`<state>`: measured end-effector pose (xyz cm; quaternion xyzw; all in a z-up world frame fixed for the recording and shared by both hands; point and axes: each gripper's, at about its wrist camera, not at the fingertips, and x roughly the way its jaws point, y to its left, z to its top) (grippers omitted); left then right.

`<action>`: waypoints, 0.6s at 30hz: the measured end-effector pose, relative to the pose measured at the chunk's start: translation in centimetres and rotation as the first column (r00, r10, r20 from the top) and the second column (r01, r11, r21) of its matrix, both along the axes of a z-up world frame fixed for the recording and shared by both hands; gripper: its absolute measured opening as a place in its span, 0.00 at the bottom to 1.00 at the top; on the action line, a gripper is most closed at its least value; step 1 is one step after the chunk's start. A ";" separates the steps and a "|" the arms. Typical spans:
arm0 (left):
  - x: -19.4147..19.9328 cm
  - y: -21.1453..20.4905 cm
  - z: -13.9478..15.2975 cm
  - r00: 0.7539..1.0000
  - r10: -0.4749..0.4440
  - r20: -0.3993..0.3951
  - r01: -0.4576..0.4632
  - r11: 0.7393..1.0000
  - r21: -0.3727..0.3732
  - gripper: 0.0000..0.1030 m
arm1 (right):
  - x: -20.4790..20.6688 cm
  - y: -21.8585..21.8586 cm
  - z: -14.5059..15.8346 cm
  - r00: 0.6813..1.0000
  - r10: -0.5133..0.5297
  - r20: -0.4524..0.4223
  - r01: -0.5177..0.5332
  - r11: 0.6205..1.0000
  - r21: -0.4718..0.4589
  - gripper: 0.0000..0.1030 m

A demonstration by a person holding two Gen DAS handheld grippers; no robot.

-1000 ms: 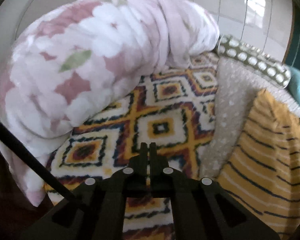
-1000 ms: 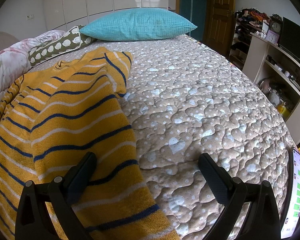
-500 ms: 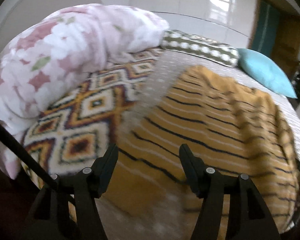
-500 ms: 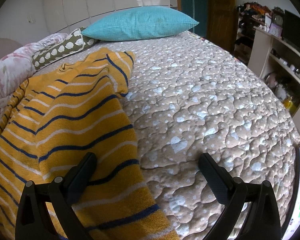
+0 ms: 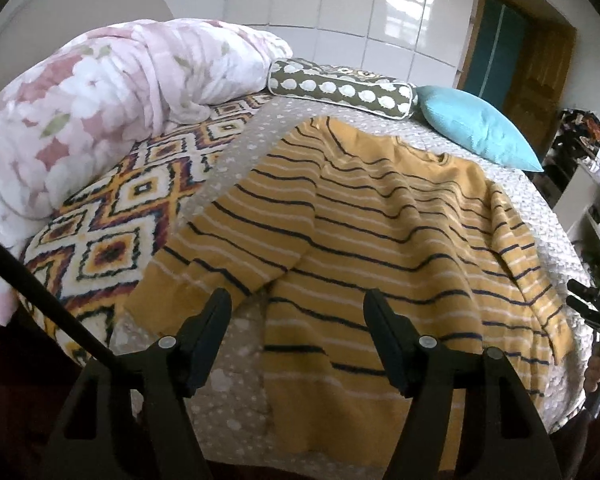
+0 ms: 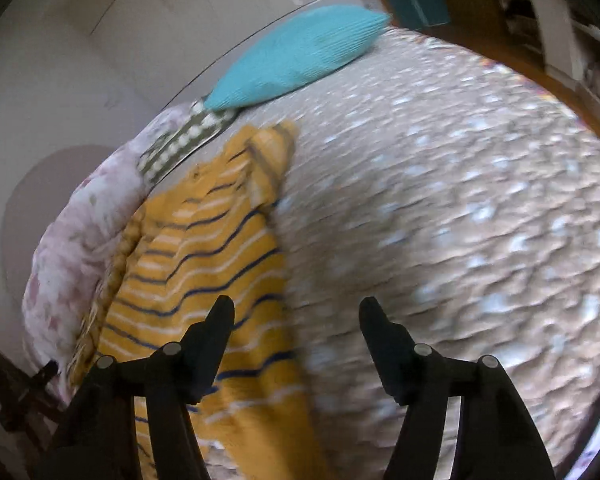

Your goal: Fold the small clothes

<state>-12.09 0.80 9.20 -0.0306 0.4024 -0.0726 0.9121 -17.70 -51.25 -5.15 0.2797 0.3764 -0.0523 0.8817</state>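
A wide bed under a beige quilted dotted coverlet (image 5: 236, 384) fills the room, with glossy white wardrobe panels (image 5: 380, 4) behind it and a pink floral duvet (image 5: 92, 120), a geometric patterned blanket (image 5: 112, 216) and a teal cushion (image 5: 476, 128) along its far side. The mustard knitted jumper with navy and white stripes (image 5: 380, 216) lies spread flat on the coverlet, so the fold looks only at its outset, each hand lining up over an edge. The left gripper (image 5: 296, 316) is opening above the near hem with nothing between its fingers, while the right gripper (image 6: 296, 320) is closing, apparently on air in a blurred view; next, each must pinch a hem corner.
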 end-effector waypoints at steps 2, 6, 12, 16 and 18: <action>0.1 -0.1 0.0 1.000 -0.004 -0.003 0.004 1.000 -0.008 0.65 | -0.2 -0.4 0.1 1.000 -0.016 -0.015 0.016 1.000 -0.013 0.68; 0.1 -0.4 -0.1 1.000 -0.014 -0.012 0.014 1.000 -0.013 0.65 | 0.8 1.2 -0.3 0.998 0.042 -0.039 -0.043 0.999 -0.007 0.68; -0.3 -0.3 0.4 1.000 -0.015 0.013 0.015 1.000 0.022 0.65 | 3.3 6.0 0.3 0.978 0.145 -0.152 -0.170 0.972 -0.162 0.08; -0.2 1.3 0.7 0.999 0.023 0.042 -0.025 0.999 0.041 0.65 | 2.4 2.8 4.1 0.992 0.016 -0.122 -0.050 0.959 -0.279 0.07; 0.0 2.3 0.6 0.998 0.044 0.039 -0.045 0.998 0.035 0.65 | 2.0 0.0 6.1 0.984 -0.120 -0.132 0.055 0.908 -0.414 0.07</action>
